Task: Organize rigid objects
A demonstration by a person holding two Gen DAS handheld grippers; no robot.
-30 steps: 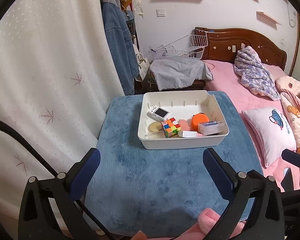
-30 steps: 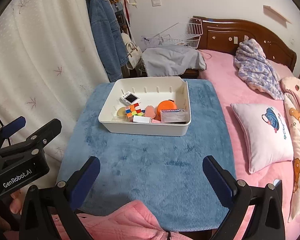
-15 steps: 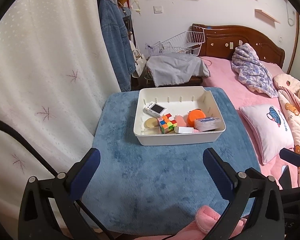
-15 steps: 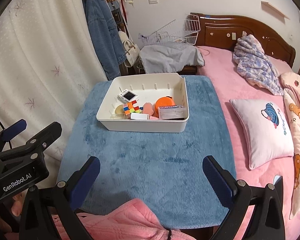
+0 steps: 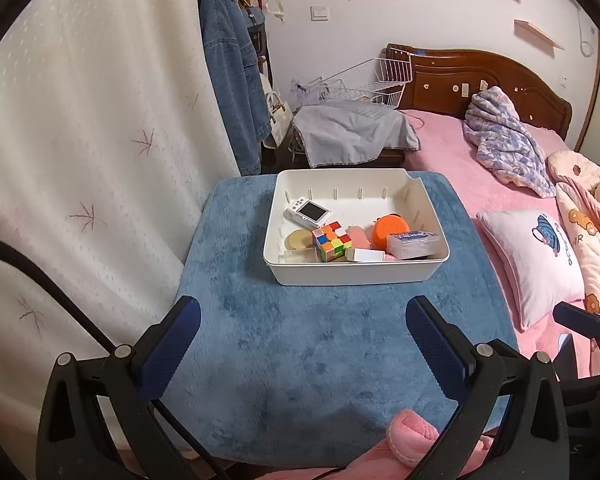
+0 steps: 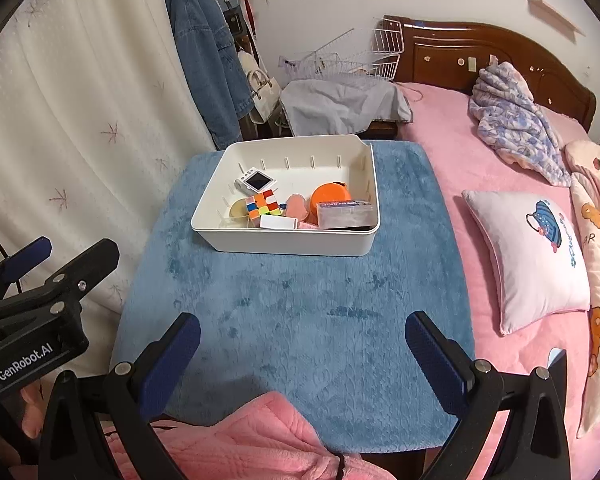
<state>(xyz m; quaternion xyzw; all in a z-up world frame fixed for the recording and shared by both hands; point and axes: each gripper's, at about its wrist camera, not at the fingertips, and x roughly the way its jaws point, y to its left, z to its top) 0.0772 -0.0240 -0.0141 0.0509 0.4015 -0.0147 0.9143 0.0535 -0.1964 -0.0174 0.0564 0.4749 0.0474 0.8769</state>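
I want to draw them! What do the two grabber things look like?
Both are black frames with silver screws and two fingers with dark blue ridged pads. The left gripper trails a black cable and says "GenRobot.AI" in white. The right gripper looks the same. The person wears fluffy pink sleeves.

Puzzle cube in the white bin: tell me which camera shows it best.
The left wrist view: the puzzle cube looks larger there, with its top and two sides clear above the bin wall. The right wrist view shows the cube smaller, from the other side.
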